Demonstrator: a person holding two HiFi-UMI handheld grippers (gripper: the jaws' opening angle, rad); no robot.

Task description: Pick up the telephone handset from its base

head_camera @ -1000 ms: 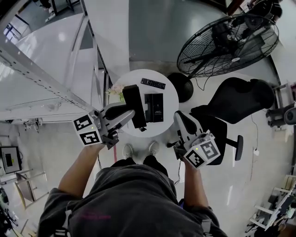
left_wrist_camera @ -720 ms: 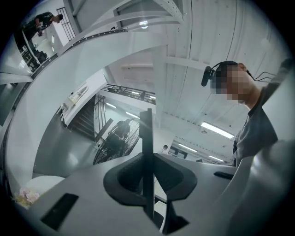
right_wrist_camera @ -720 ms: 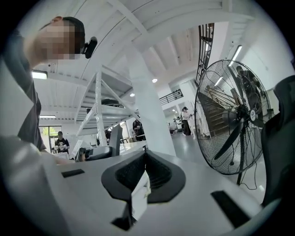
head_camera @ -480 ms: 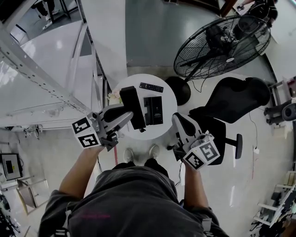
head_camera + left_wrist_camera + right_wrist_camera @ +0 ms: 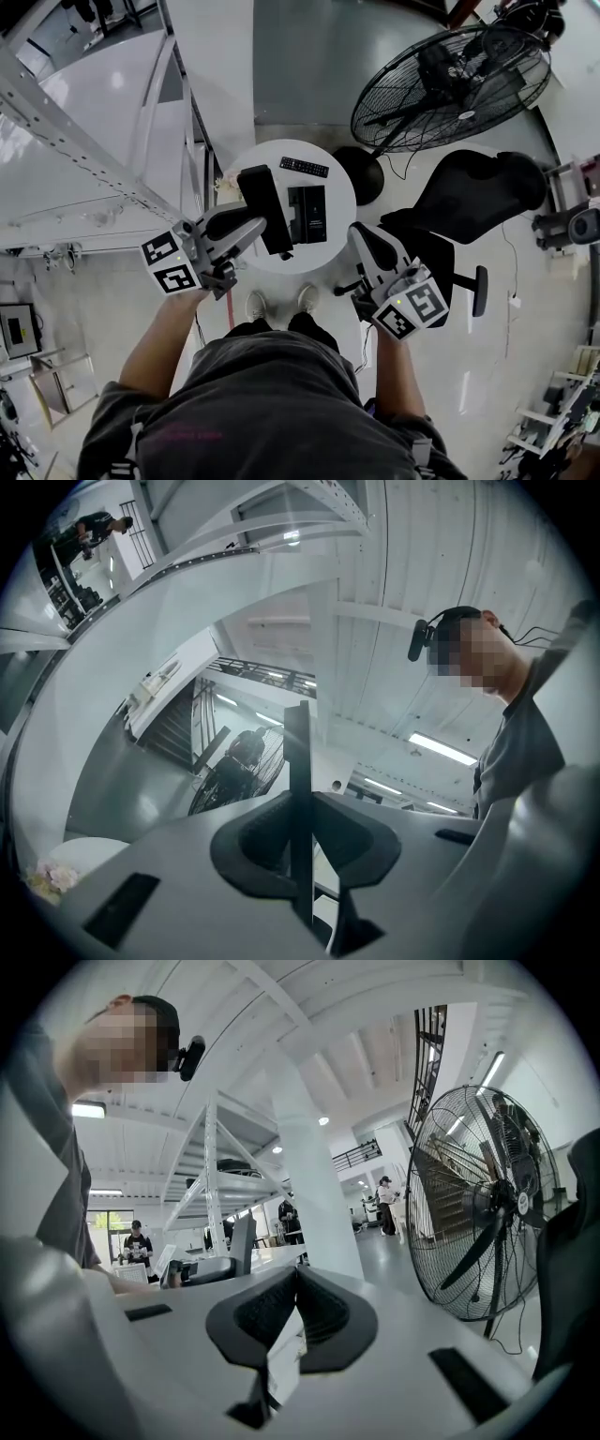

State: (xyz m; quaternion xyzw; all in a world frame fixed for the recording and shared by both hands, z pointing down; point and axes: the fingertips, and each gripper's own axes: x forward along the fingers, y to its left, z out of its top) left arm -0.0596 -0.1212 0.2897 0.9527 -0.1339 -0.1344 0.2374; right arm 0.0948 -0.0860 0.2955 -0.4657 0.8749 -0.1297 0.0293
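Observation:
A black telephone handset hangs above the round white table, with my left gripper shut on it. In the left gripper view the handset shows edge-on as a thin dark bar standing up between the jaws of the left gripper. The black phone base lies on the table just right of the handset, and nothing rests on it. My right gripper hovers at the table's right edge, apart from the base. In its own view the right gripper has its pads together and holds nothing.
A black remote lies at the table's far side. A large floor fan stands beyond the table to the right, with a black office chair beside it. A white staircase rail runs along the left. Small flowers sit on the table's left.

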